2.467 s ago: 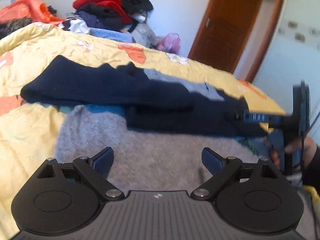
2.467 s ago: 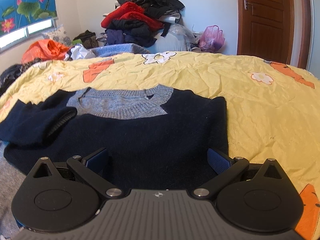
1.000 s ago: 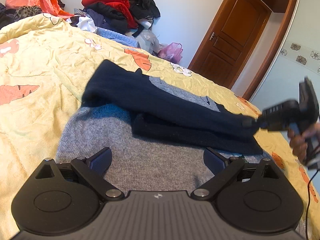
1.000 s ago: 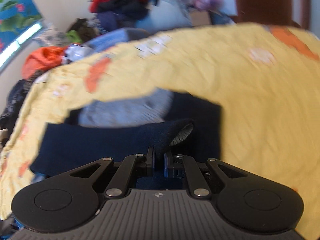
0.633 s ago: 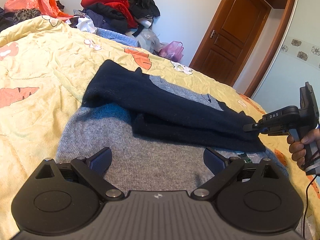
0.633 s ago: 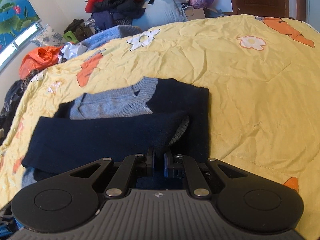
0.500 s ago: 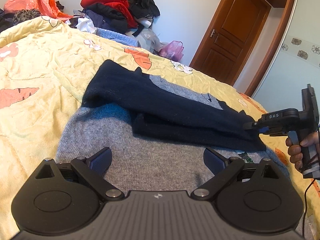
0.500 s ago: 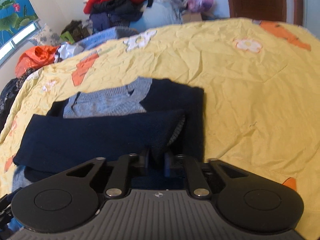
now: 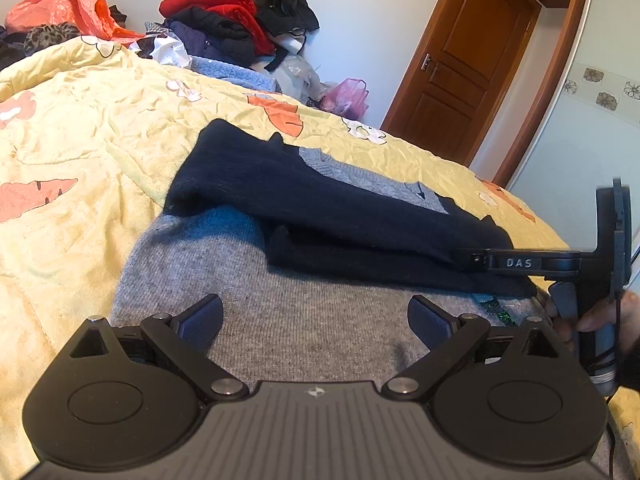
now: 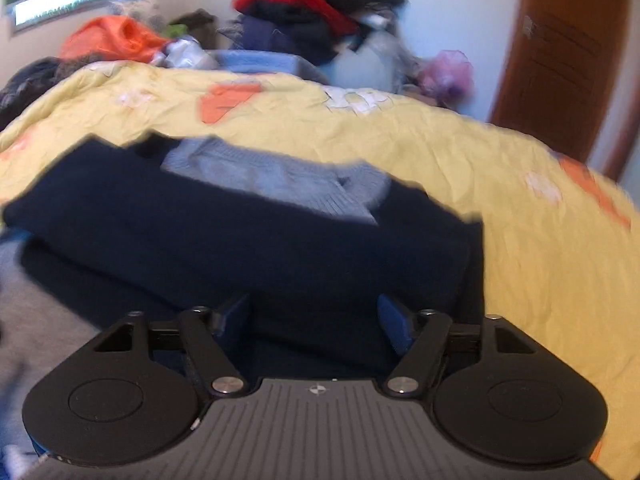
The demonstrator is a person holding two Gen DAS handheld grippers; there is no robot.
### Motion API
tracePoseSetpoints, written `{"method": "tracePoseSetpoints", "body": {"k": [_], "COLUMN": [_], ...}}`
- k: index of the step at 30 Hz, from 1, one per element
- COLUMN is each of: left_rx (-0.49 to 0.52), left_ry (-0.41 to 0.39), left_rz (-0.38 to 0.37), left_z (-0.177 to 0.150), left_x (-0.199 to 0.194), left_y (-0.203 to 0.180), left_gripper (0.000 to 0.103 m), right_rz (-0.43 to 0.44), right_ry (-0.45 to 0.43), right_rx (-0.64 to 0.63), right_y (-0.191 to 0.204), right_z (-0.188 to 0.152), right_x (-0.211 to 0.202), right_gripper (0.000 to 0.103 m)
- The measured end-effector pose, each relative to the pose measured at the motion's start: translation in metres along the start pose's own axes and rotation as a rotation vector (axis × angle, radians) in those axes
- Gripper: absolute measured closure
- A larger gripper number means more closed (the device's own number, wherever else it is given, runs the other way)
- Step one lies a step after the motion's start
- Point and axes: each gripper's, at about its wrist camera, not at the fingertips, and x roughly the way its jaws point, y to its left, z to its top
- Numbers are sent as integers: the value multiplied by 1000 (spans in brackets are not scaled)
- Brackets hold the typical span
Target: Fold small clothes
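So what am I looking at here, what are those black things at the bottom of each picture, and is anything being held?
There's no robot: a person holds a two-finger gripper in each hand, and each carries a camera looking along its fingers. The black shapes at the bottom are those grippers. One picture comes from the left gripper, the other from the right gripper, whose picture is blurred. The right one also shows from the side in the left view, with the person's hand on its handle. A yellow quilt covers a bed. On it lies a navy sweater, sleeves folded across, partly over a grey garment. Both grippers are open; the right's jaws have just been opening, gripping nothing.
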Motion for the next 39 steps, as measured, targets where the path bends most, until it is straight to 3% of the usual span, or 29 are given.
{"method": "tracePoseSetpoints", "body": {"k": [5,10,12,13,16,20,22,25,30,32,36,39], "left_rx": [1,-3,-4,-4,0,20,45,96,153,183,312,372], "left_ry": [1,-1,-1,-1,0,7,19,40,63,75,124,92], "left_rz": [0,-4,-4,-4,0,15,29,58,101,124,203,265], "left_z": [0,0,0,0,0,0,1,0,0,-1,-4,-8], "left_x": [0,0,0,0,0,2,4,7,13,16,21,-3], "left_y": [0,1,1,0,0,-3,-6,-14,-23,-27,-44,-46], "left_gripper": [3,3,3,3,3,3,1,0,0,0,0,0], "right_rz": [-40,50,32,13,-35,6,-40,-85,-74,-79,-88,-102], "right_ry": [22,-2,49,9,14,15,52,27,36,-13,-10,-29], "right_rx": [34,89,76,36,41,62,39,40,60,42,52,71], "right_y": [0,5,4,5,10,22,28,34,42,43,40,37], "right_z": [0,-21,-35,-43,-47,-55,-65,-74,-92,-105,-103,-107], "right_x": [-17,-48,-41,-43,-53,-73,-70,-76,-94,-96,-94,-113], "right_gripper": [30,22,21,22,22,20,17,13,5,0,1,6]}}
